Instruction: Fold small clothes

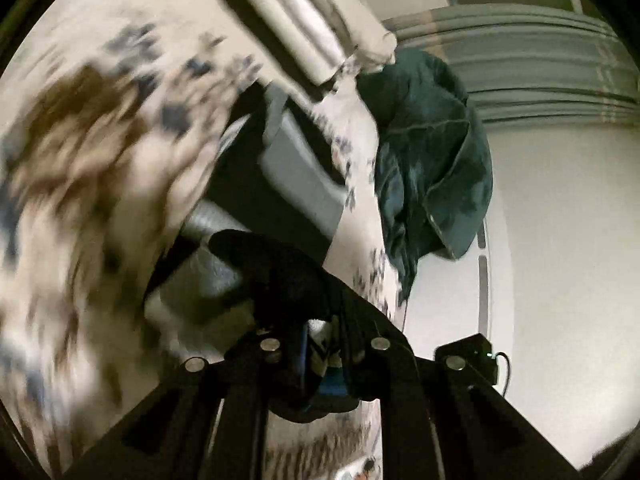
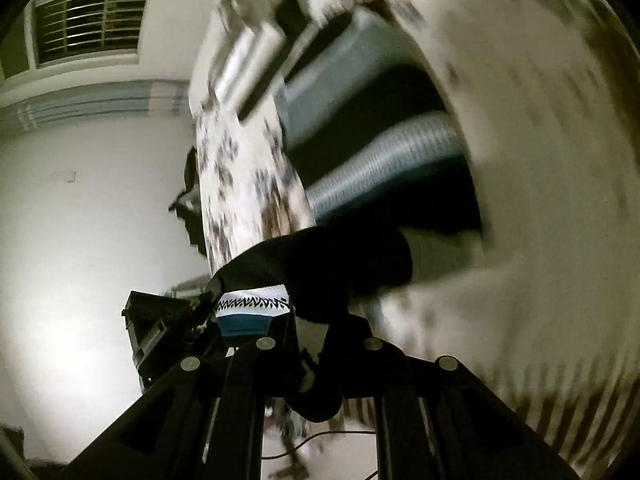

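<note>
A small black garment (image 1: 280, 272) with a white zigzag band and a teal stripe (image 2: 252, 308) hangs stretched between both grippers, lifted off the flowered bedspread (image 1: 100, 160). In the left wrist view my left gripper (image 1: 320, 344) is shut on one edge of it, and the cloth bunches over the fingers. My right gripper (image 2: 316, 360) is shut on the other edge, with the black garment (image 2: 340, 264) draped forward over its jaws. The fingertips of both are hidden by the cloth. Both views are motion-blurred.
A dark green cloth (image 1: 432, 160) hangs over the bed's edge. Grey cushions (image 1: 304, 176) and a ribbed grey roll (image 2: 384, 160) lie in a dark gap beside the bedspread (image 2: 540, 200). A black box with a cable (image 1: 476, 356) sits close by. There is a barred window (image 2: 88, 20) in a white wall.
</note>
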Available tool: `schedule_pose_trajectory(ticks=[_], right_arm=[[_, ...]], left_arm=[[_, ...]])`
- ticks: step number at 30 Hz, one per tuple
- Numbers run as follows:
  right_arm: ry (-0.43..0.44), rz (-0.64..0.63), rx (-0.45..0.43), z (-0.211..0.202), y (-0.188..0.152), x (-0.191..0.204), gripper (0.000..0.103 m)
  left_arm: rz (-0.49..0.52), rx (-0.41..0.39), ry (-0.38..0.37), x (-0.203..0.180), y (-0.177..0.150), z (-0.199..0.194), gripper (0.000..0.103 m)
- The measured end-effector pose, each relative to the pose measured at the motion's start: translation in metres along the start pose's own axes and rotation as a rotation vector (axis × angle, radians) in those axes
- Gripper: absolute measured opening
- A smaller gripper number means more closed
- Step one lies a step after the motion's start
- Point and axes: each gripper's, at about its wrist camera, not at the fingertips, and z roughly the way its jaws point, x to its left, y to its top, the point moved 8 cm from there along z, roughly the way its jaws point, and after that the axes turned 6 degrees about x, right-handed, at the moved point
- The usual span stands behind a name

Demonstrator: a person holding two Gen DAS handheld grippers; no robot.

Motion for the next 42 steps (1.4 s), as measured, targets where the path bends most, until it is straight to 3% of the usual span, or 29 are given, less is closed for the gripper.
schedule_pose_trajectory(ticks=[3,8,10,12,13,14,15,16,18,22,25,27,29,32,35,37,41,42], right_arm=[[-0.052,-0.015,-0.046,0.012,0.068,0.006,0.012],[-0.125,0.030,-0.088,0.048,0.168,0.000,0.012],[-0.095,0.094,-0.072,0.057,0.197,-0.007,0.015],[-0.033,0.150,-0.061,0.060,0.214,-0.013,0.028],[0.043,0.177,-0.081,0.057,0.225,-0.011,0.033],[0.076,0.180,-0.106,0.054,0.230,-0.010,0.047],[0.111,0.174,-0.151,0.045,0.238,-0.007,0.062],[0.144,0.156,-0.198,0.033,0.243,-0.002,0.066],[0.125,0.124,-0.225,0.022,0.244,0.001,0.068],[-0.147,-0.035,-0.181,0.023,0.229,-0.005,0.068],[-0.351,-0.130,-0.084,0.042,0.213,-0.020,0.068],[-0.435,-0.188,-0.045,0.050,0.204,-0.029,0.068],[-0.487,-0.204,-0.041,0.062,0.214,-0.031,0.068],[-0.508,-0.183,-0.078,0.080,0.248,-0.026,0.067],[-0.502,-0.150,-0.114,0.079,0.271,-0.017,0.061],[-0.471,-0.144,-0.119,0.073,0.274,-0.012,0.061],[-0.528,-0.159,-0.090,0.068,0.263,-0.017,0.060],[-0.531,-0.171,-0.087,0.069,0.259,-0.019,0.047]], left_arm=[[0.037,-0.014,0.025,-0.006,0.058,0.026,0.010],[-0.026,0.029,0.020,0.006,0.138,0.081,0.017],[-0.062,0.033,0.017,0.011,0.166,0.094,0.048],[-0.096,0.018,-0.043,0.007,0.188,0.093,0.062],[-0.104,0.006,-0.070,0.005,0.197,0.091,0.062],[-0.092,-0.009,-0.085,0.001,0.203,0.086,0.062],[-0.072,-0.015,-0.081,-0.002,0.205,0.082,0.063],[-0.034,-0.016,-0.055,-0.004,0.203,0.079,0.065],[0.058,-0.015,0.044,-0.006,0.194,0.075,0.067],[0.228,0.062,0.255,0.004,0.160,0.082,0.067],[0.280,0.166,0.385,0.021,0.142,0.108,0.067],[0.304,0.204,0.420,0.026,0.145,0.130,0.067],[0.314,0.180,0.495,0.029,0.169,0.148,0.067],[0.254,0.092,0.534,0.034,0.211,0.148,0.067],[0.183,0.039,0.410,0.019,0.227,0.126,0.067],[0.223,0.067,0.383,0.010,0.216,0.119,0.067],[0.342,0.166,0.456,0.009,0.181,0.134,0.066],[0.380,0.191,0.487,0.012,0.171,0.141,0.064]])
